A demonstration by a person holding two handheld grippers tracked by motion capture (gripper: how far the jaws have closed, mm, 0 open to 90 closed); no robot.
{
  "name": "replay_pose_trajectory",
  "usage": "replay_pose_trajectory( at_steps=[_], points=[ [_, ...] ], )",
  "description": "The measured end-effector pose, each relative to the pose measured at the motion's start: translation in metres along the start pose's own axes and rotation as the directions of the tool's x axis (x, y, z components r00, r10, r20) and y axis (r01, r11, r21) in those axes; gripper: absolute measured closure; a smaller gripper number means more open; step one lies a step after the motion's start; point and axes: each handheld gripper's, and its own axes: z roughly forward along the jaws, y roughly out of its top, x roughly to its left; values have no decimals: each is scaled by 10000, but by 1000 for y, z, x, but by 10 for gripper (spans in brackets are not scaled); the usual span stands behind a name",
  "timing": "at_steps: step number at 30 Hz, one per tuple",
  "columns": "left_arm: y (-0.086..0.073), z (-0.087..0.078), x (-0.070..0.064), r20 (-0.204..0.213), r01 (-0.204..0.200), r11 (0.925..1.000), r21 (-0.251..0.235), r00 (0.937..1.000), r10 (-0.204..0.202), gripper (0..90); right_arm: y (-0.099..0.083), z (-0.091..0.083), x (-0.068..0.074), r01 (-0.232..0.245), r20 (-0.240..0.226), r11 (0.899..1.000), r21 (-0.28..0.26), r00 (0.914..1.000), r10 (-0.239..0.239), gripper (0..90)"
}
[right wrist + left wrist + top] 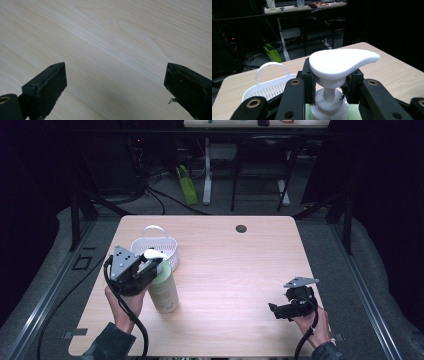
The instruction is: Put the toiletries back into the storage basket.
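Pale green pump bottle (164,292) stands upright on the wooden table (235,270) just in front of a white basket (167,245), its neck pinched by the left gripper (329,86), while the right gripper (115,90), jaws spread, idles well apart.

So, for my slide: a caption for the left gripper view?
Left gripper clamped on pump bottle neck, white basket behind.

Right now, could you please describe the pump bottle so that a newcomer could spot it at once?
On the wooden table, look at its near left part, just in front of the white basket. The pump bottle stands there, pale green with a white pump head, its neck clamped by the left gripper.
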Motion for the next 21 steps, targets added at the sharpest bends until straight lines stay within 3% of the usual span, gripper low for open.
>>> replay_pose_trajectory(
  at_steps=[9,21],
  points=[
    [14,-2,3,141,-197,9998,-81,9997,198,678,0,0,0,9,35,10000,24,10000,-9,38],
    [27,-4,8,414,-120,9998,-131,9991,125,678,-1,1,-1,132,69,9999,83,9999,-133,40]
  ],
)
